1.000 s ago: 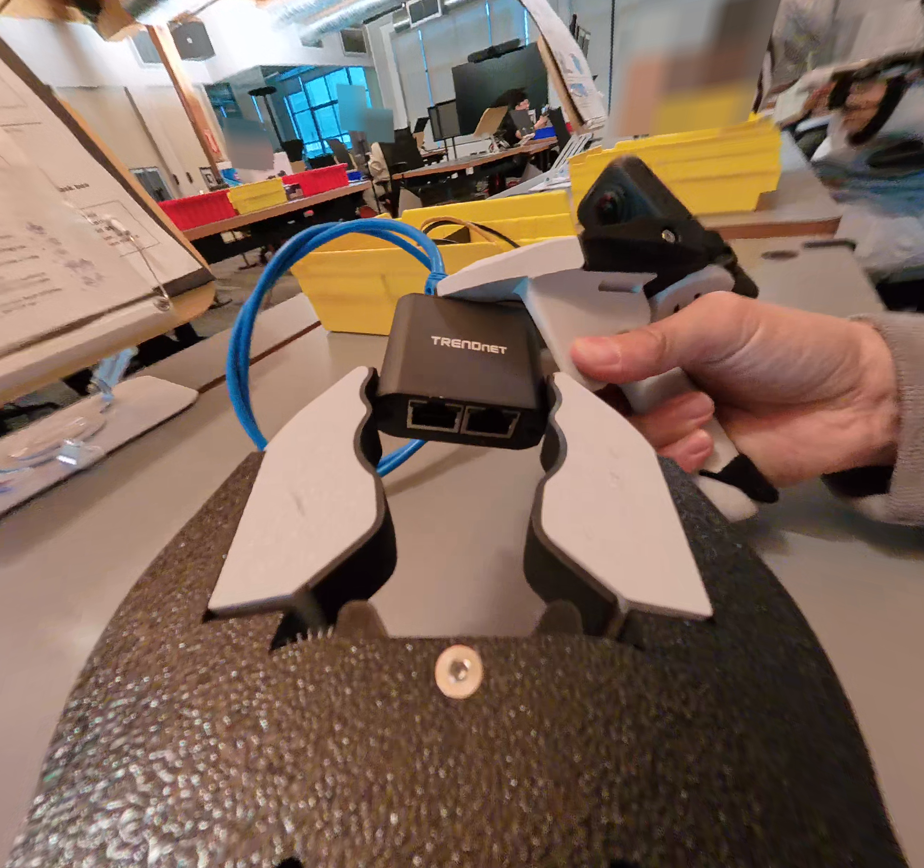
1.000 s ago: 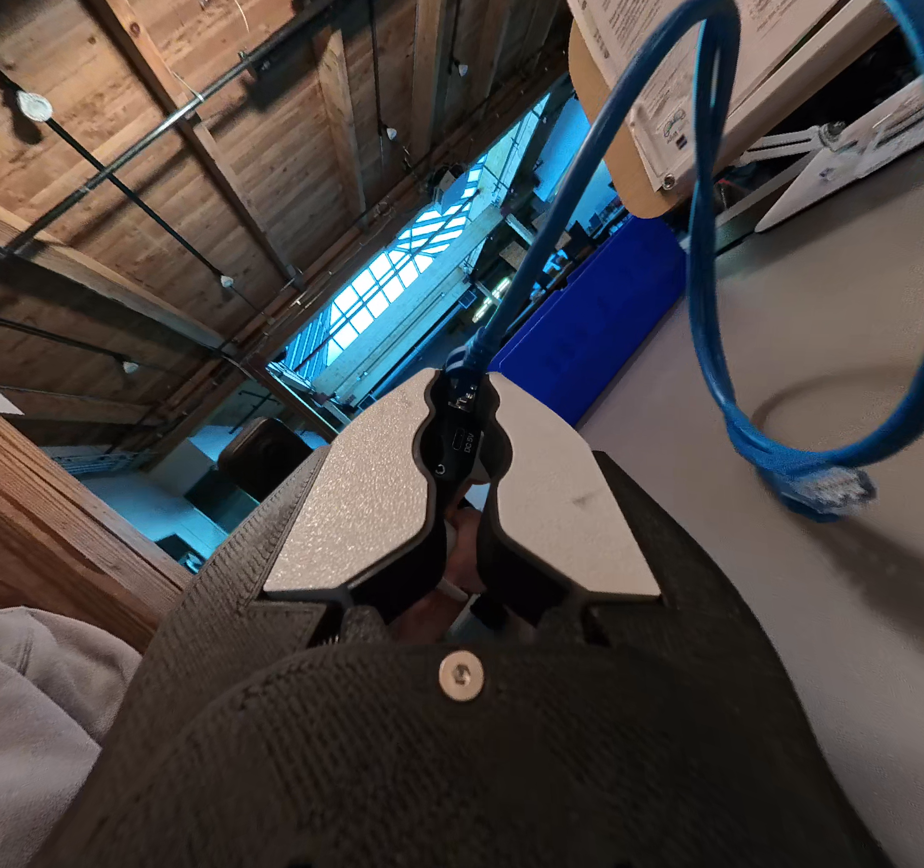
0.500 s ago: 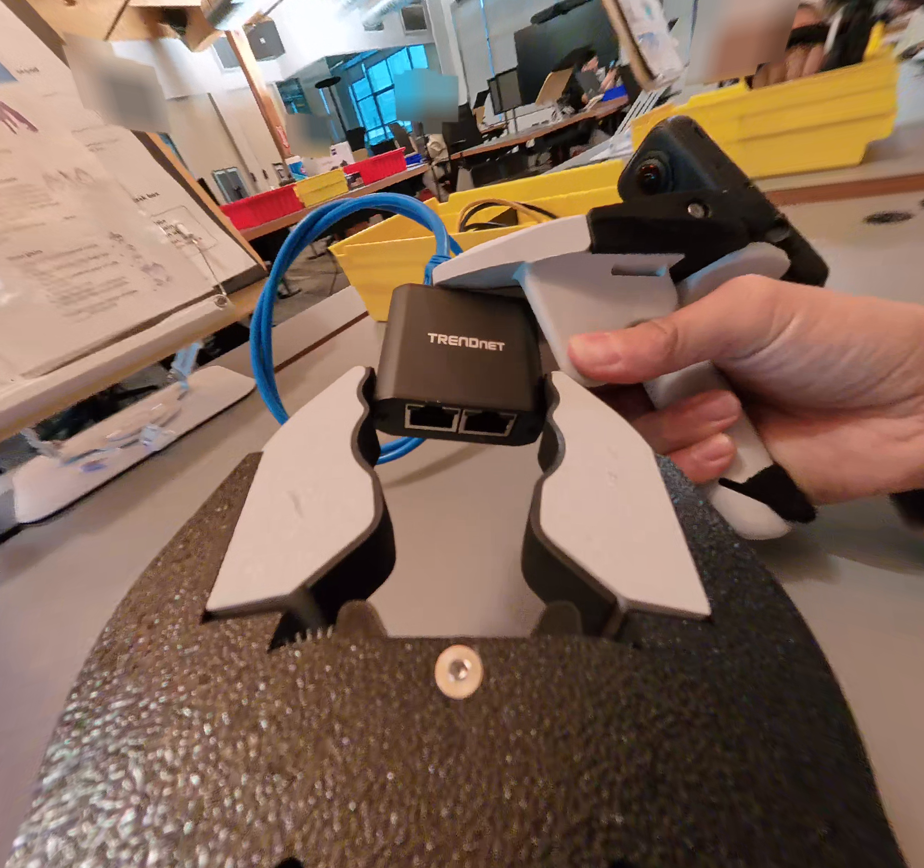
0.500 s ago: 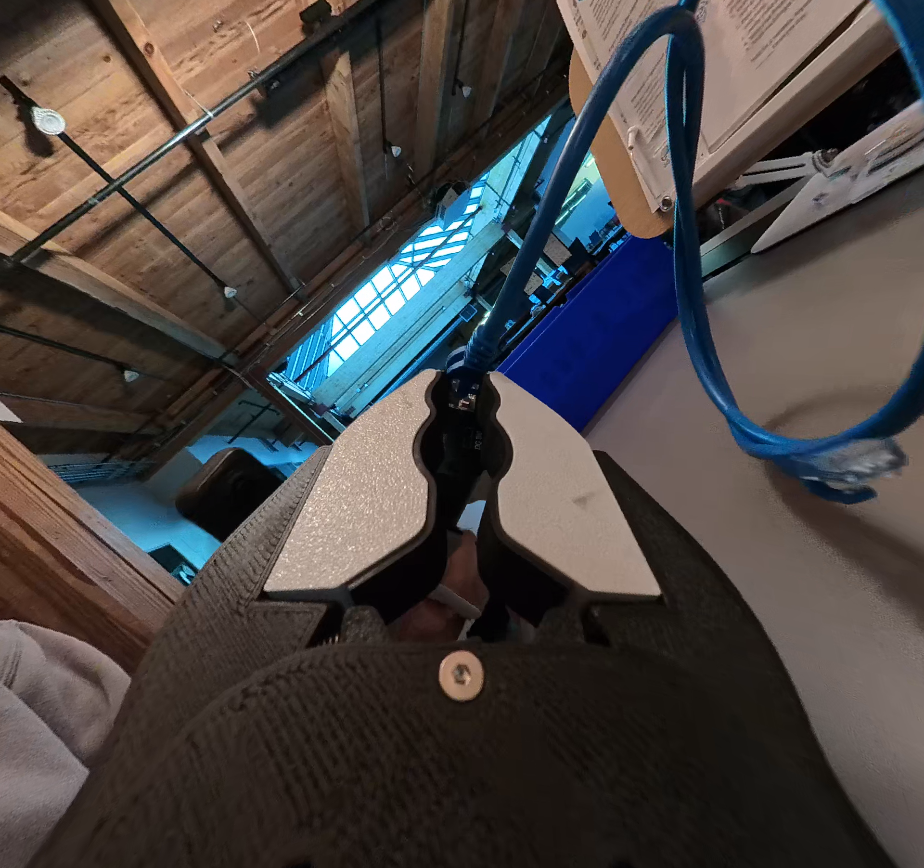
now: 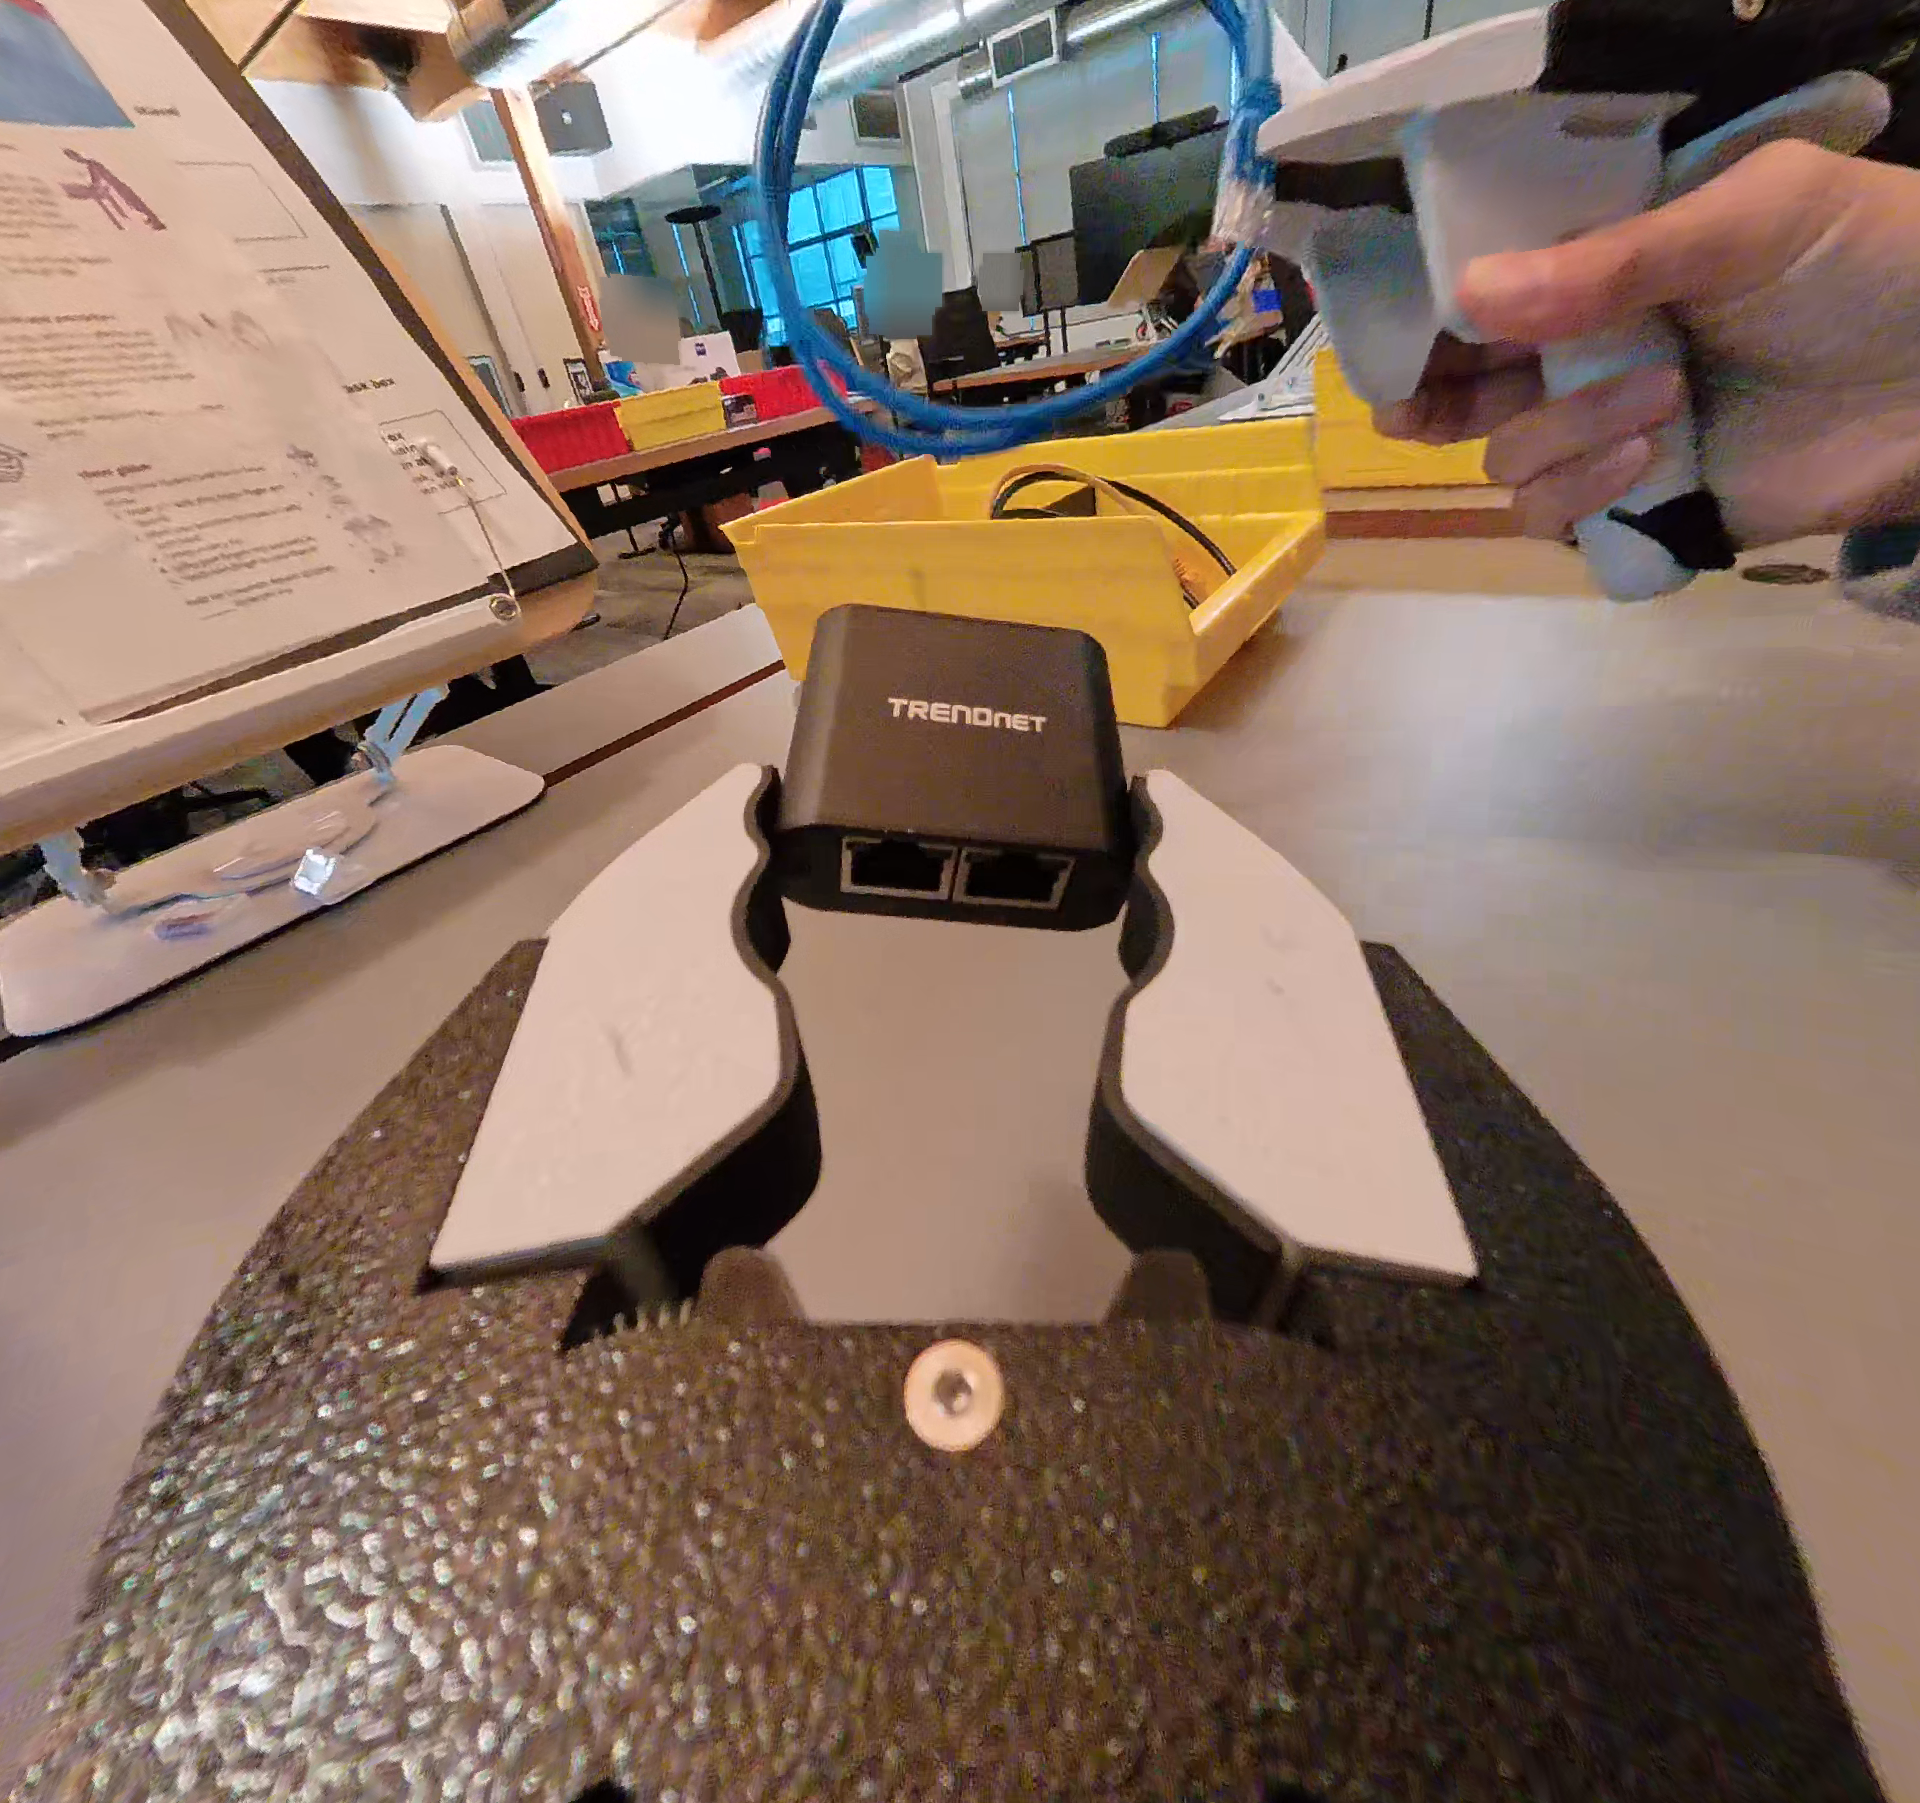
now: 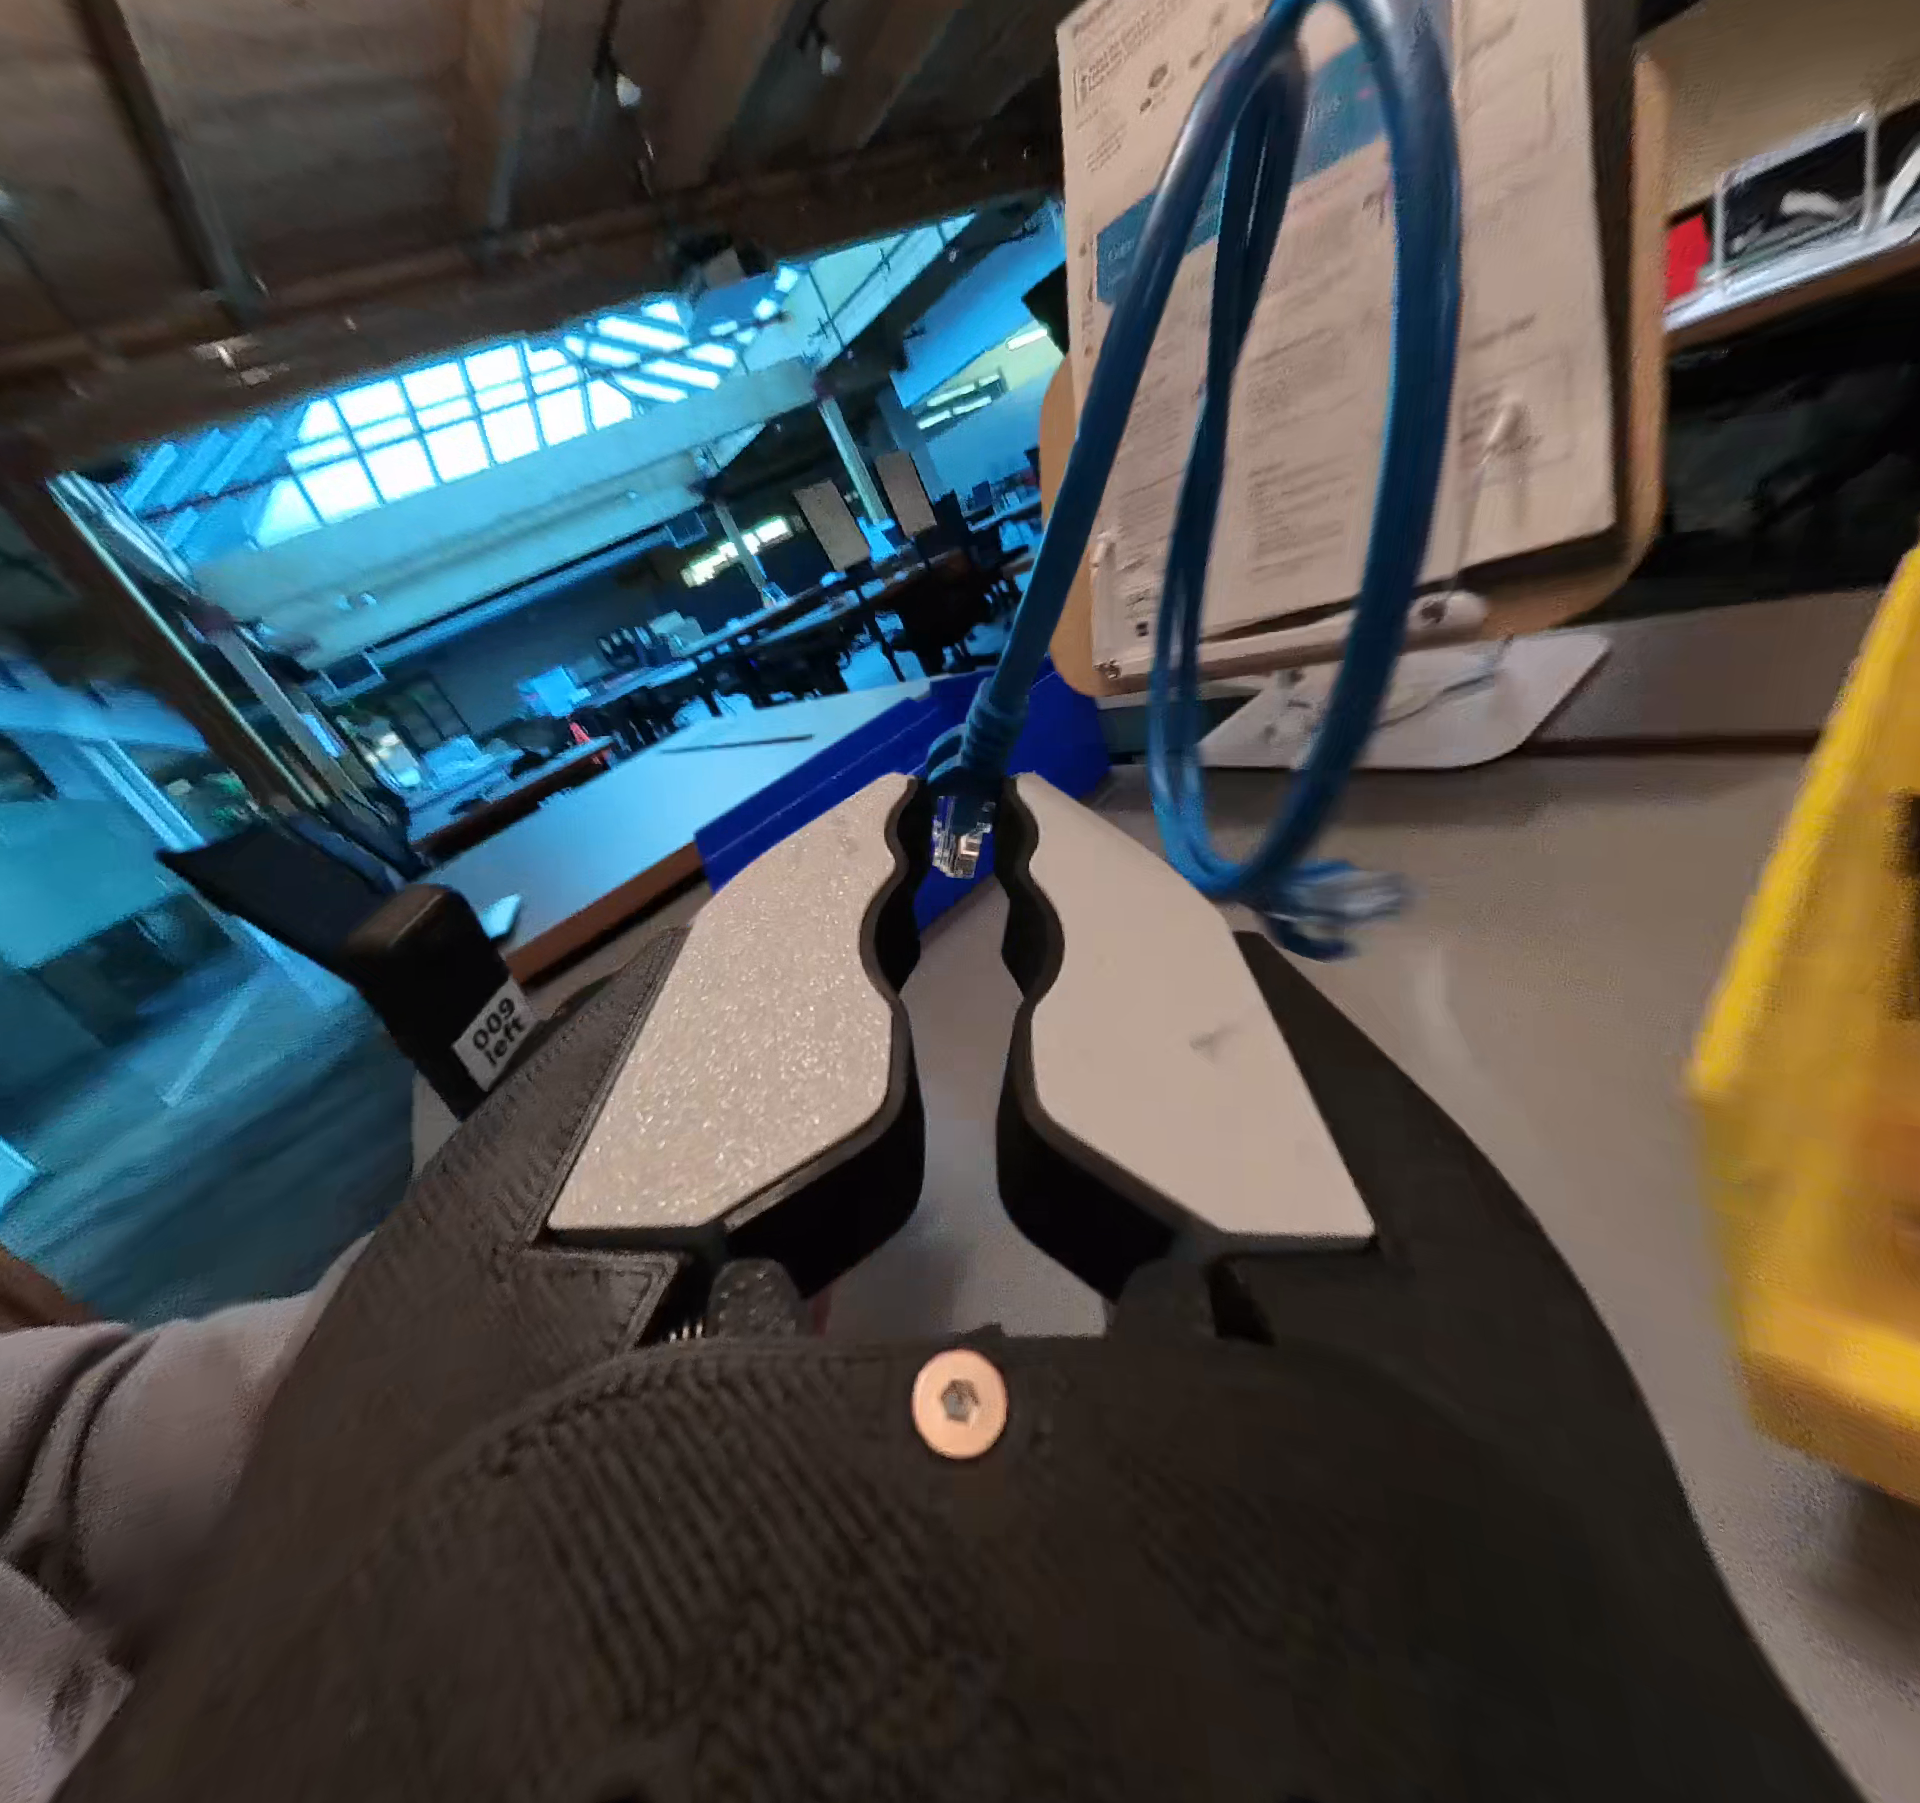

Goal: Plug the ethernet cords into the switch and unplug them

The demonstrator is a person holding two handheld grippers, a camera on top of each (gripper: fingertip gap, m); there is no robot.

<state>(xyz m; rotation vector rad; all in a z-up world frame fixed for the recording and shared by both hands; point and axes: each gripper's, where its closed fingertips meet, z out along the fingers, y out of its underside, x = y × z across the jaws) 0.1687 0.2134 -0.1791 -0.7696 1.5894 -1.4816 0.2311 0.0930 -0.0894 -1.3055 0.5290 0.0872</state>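
My left gripper (image 5: pixel 948 818) is shut on a small black switch (image 5: pixel 951 745), held just above the grey table (image 5: pixel 1558 922), its two empty ports facing me. My right gripper (image 6: pixel 961 834) is shut on the clear plug (image 6: pixel 958 834) of a blue ethernet cord (image 6: pixel 1330 423). The cord loops up and hangs free; its other plug (image 6: pixel 1325 896) dangles near the table. In the left wrist view the right gripper (image 5: pixel 1262 184) is up at the right, apart from the switch, with the cord (image 5: pixel 821 226) looped beside it and a person's hand (image 5: pixel 1714 340) on its handle.
A yellow bin (image 5: pixel 1029 558) with a black wire stands right behind the switch; it also shows at the right in the right wrist view (image 6: pixel 1829 1078). A paper sheet on a tilted stand (image 5: pixel 208 382) stands at the left. A blue bin (image 6: pixel 831 797) lies farther off. The tips of one gripper are about 15 centimetres away from the tips of the other.
The right gripper has pulled the cord's plug out of the back of the switch and lifted it up and away to the right. The left gripper still holds the switch, now lower.
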